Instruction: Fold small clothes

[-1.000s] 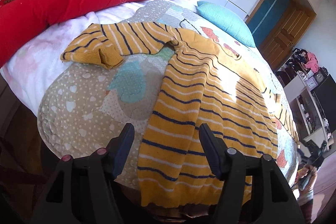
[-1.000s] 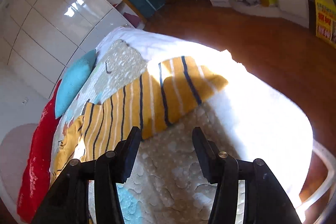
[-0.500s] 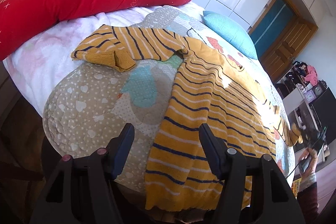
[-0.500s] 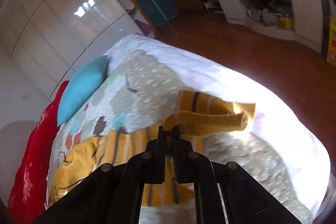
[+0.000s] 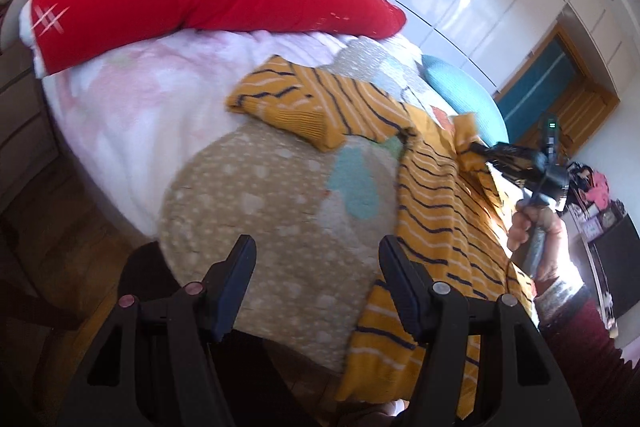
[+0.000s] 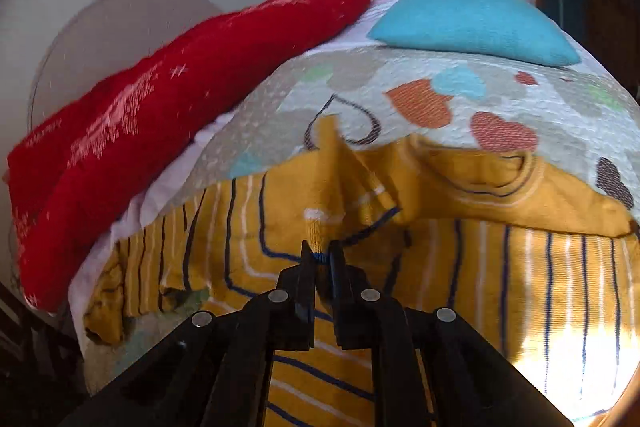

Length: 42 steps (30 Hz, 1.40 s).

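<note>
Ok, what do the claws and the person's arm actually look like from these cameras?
Both are black plastic. The left claw has two broad, dark ribbed fingers on hinged linkage arms with round rivets, pinkish on one side and silver on the other. The right claw shows the same linkage with silver rivets. The right hand is bare, with a dark red sleeve and grey knit cuff.

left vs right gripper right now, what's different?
Left gripper is open, holding nothing, hovering at the bed's near edge beside the sweater hem. Right gripper is shut on a sleeve, lifted and carried over the sweater's body. Both are black two-finger tools pointing at the same sweater.
</note>
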Tool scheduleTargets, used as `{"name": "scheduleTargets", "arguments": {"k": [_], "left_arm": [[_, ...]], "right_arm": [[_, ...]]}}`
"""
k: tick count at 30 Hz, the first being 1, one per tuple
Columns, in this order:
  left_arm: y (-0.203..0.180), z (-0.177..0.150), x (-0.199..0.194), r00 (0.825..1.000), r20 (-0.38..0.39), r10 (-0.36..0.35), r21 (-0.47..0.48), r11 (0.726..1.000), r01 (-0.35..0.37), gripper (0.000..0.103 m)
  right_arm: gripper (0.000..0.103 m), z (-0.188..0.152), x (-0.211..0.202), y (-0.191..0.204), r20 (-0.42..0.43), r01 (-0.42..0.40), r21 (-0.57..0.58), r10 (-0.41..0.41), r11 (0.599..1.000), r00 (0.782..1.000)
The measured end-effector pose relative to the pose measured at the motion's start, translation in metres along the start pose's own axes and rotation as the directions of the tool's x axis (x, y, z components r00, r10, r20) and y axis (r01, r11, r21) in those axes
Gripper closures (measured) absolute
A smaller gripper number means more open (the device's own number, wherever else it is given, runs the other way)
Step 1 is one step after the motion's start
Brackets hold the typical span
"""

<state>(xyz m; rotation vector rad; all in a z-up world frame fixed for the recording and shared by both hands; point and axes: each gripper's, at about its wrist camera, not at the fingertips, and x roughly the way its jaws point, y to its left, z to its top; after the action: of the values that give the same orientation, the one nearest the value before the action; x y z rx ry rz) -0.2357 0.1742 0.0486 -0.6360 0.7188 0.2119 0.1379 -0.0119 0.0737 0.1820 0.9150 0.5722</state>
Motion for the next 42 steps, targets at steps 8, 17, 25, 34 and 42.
{"name": "scheduleTargets", "arguments": {"k": [8, 17, 25, 34, 42], "left_arm": [[0.03, 0.002, 0.0, 0.999, 0.003, 0.034, -0.066, 0.997, -0.034, 0.04], [0.045, 0.018, -0.001, 0.997, 0.037, 0.069, -0.114, 0.991, -0.065, 0.039], [0.077, 0.009, -0.007, 0.996, 0.038, 0.077, -0.192, 0.979, -0.069, 0.038], [0.096, 0.005, -0.012, 0.996, 0.053, 0.072, -0.226, 0.972, -0.059, 0.038], [0.098, 0.003, -0.01, 0.996, 0.051, 0.075, -0.233, 0.97, -0.061, 0.038]], "right_arm": [[0.059, -0.026, 0.044, 0.049, -0.128, -0.035, -0.183, 0.011, 0.983, 0.992], [0.057, -0.039, -0.006, 0.102, -0.124, -0.139, -0.321, 0.104, 0.937, 0.987], [0.045, -0.074, 0.015, 0.207, -0.254, -0.351, -0.424, 0.263, 0.835, 0.931], [0.056, -0.066, 0.069, 0.189, -0.245, -0.245, -0.138, 0.207, 0.96, 0.947], [0.095, -0.087, 0.068, 0.223, -0.267, -0.247, -0.348, 0.157, 0.904, 0.951]]}}
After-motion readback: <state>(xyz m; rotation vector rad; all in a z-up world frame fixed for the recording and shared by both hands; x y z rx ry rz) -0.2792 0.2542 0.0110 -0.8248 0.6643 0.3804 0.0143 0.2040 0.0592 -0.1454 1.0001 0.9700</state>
